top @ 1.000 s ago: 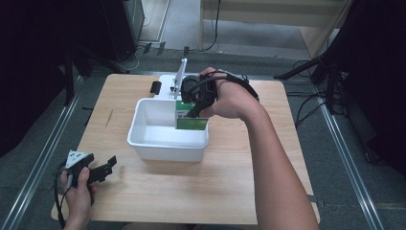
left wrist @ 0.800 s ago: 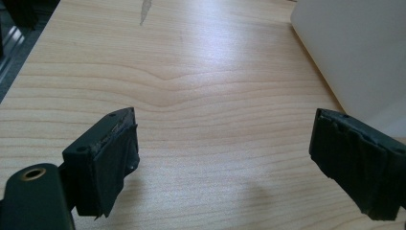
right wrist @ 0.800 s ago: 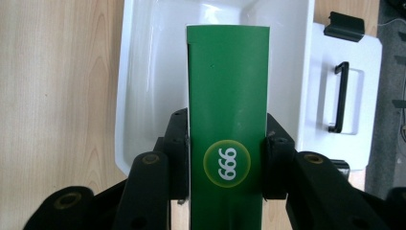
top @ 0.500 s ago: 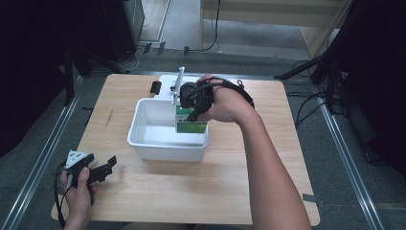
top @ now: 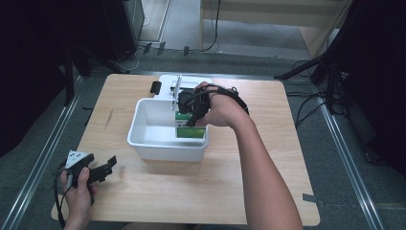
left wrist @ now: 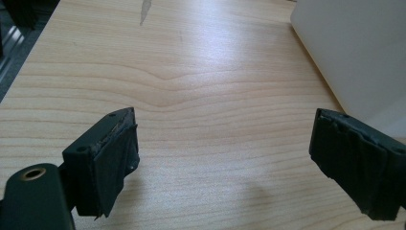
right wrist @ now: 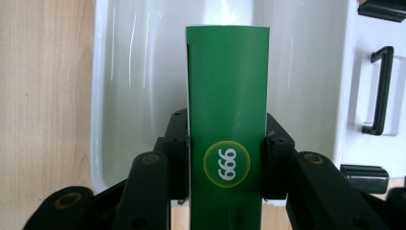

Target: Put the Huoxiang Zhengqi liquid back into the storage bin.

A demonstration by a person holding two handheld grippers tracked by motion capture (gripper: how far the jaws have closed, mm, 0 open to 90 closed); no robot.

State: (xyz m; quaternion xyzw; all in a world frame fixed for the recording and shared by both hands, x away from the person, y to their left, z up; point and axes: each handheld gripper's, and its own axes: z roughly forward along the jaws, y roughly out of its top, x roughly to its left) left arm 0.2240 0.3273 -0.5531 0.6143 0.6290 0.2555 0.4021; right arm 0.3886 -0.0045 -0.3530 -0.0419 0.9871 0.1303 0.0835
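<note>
A green box (right wrist: 227, 124) with a round "999" mark is clamped between the black jaws of my right gripper (right wrist: 225, 153), pads pressed on both its sides. In the high view that gripper (top: 190, 115) holds the green box (top: 190, 130) down inside the right part of the white bin (top: 143, 139). The bin's inner wall (right wrist: 129, 72) lies behind the box. My left gripper (top: 103, 167) rests low over the table's front left corner, and its own view shows its jaws (left wrist: 225, 163) wide apart over bare wood.
The white bin's outer side (left wrist: 354, 52) stands just right of my left gripper. Behind the bin lies a white lid (top: 186, 81) with black handles (right wrist: 378, 91) and a small black clip (top: 155, 86). Bare tabletop (top: 191, 187) spreads in front of the bin.
My right gripper has sunk with the green box, which now sits deeper inside the bin. The left gripper has stayed put.
</note>
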